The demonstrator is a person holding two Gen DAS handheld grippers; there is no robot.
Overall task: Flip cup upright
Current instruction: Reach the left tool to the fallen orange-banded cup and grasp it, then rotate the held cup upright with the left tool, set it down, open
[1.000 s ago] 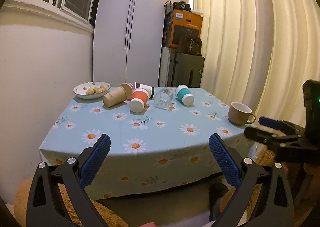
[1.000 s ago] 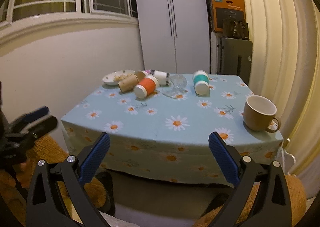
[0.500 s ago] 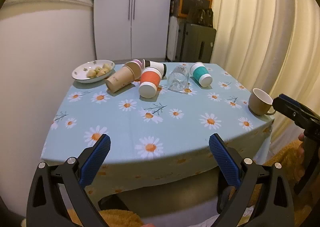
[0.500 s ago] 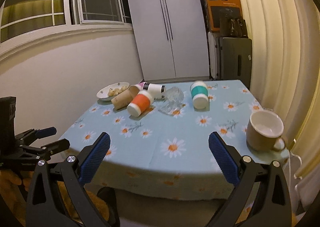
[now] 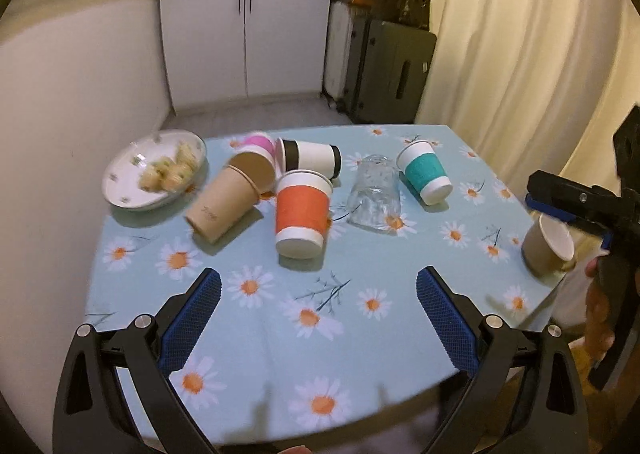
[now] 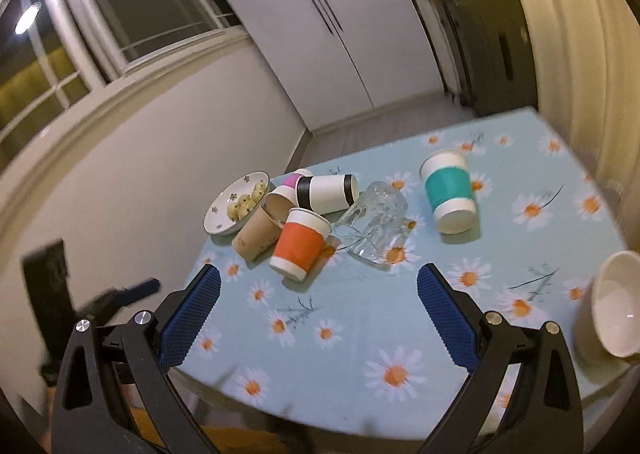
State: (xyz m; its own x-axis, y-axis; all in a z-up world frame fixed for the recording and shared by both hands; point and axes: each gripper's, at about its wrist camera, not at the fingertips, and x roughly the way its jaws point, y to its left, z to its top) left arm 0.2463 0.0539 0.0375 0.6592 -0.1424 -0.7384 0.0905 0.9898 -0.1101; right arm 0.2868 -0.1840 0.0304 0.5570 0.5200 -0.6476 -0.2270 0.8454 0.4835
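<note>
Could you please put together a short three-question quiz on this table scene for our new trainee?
1. True or false: the orange-sleeved paper cup stands upright on the daisy-print tablecloth.
2. Multiple choice: what lies between the orange-sleeved cup and the teal-sleeved paper cup? A) a clear glass tumbler B) a spoon C) a kettle
3. Fill in: the left claw and the right claw are both ____ and hold nothing.

Key:
1. False; it lies on its side.
2. A; the tumbler lies on its side too.
3. Open.
</note>
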